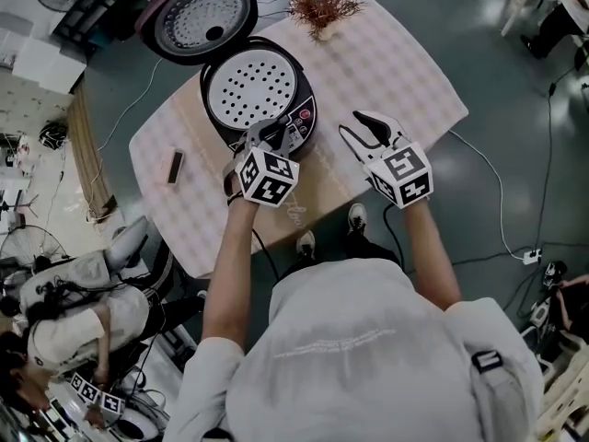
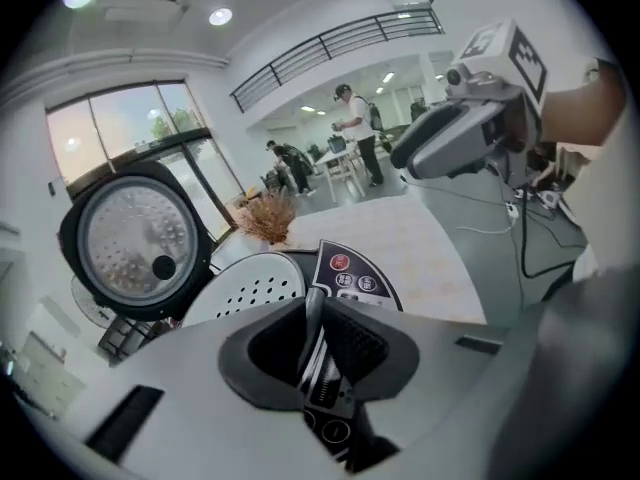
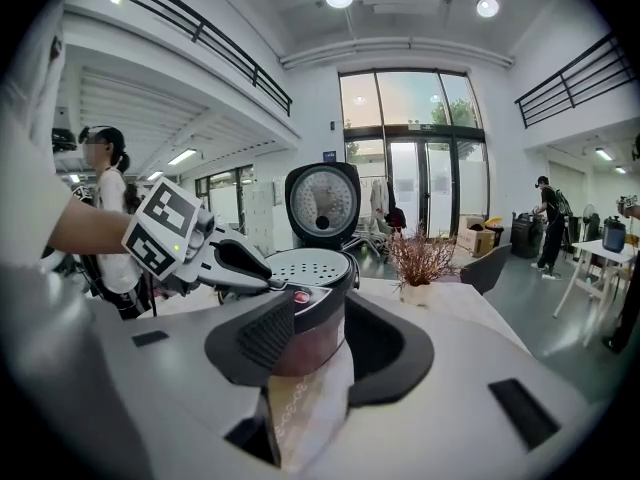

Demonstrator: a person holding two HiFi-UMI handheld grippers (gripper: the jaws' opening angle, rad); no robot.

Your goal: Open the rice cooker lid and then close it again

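The rice cooker [image 1: 247, 86] stands open on the table, its white perforated inner plate showing. Its round lid [image 1: 198, 12] is tilted up and back, also clear in the left gripper view [image 2: 135, 238] and the right gripper view [image 3: 322, 203]. My left gripper [image 1: 269, 139] rests at the cooker's front rim by the control panel [image 2: 355, 278]. Its jaws [image 2: 320, 338] stand a narrow gap apart with a silver strip of the front latch between them. My right gripper [image 1: 359, 129] hovers open and empty over the table, right of the cooker.
A dried plant in a small pot [image 1: 322, 5] stands behind the cooker on the checked tablecloth [image 1: 396, 72]. A small dark block [image 1: 174, 167] lies at the table's left. People and gear crowd the floor at lower left [image 1: 74, 311]. Cables run across the floor at right [image 1: 497, 201].
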